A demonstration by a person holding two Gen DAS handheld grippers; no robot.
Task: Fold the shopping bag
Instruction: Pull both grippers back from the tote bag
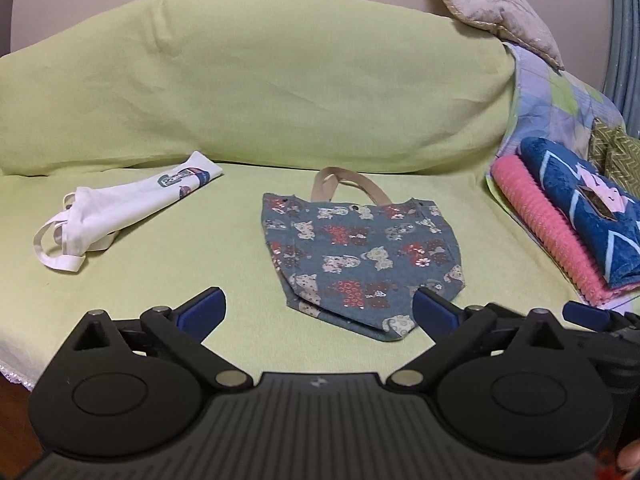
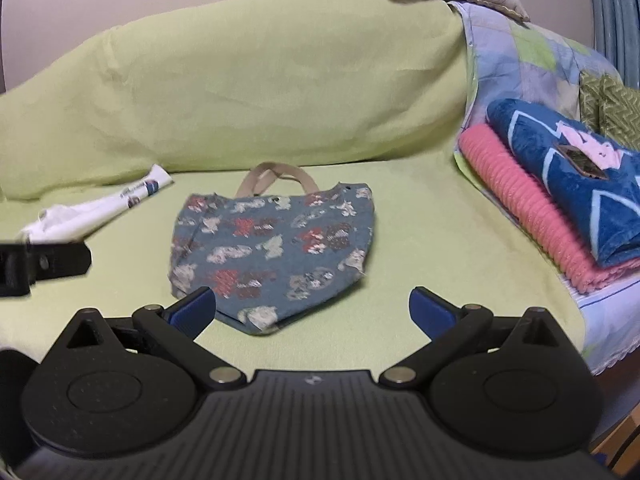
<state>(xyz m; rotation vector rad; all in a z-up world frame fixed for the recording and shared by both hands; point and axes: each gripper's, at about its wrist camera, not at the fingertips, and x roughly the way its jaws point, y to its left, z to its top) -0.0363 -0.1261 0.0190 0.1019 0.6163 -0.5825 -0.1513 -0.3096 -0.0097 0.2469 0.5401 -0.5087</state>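
the blue patterned shopping bag (image 1: 362, 262) is lying spread flat near the middle of the sofa seat (image 1: 160, 280), its beige handles (image 1: 352, 184) pointing toward the backrest and its base toward the front edge. no fold is showing in it, so the folding is looking undone. a white bag (image 1: 128, 216) is lying narrowed into a long strip near the seat's left side, apart from the blue one. the left gripper (image 1: 320, 312) and right gripper (image 2: 312, 308) are both hovering over the front edge, jaws spread wide, gripping nothing.
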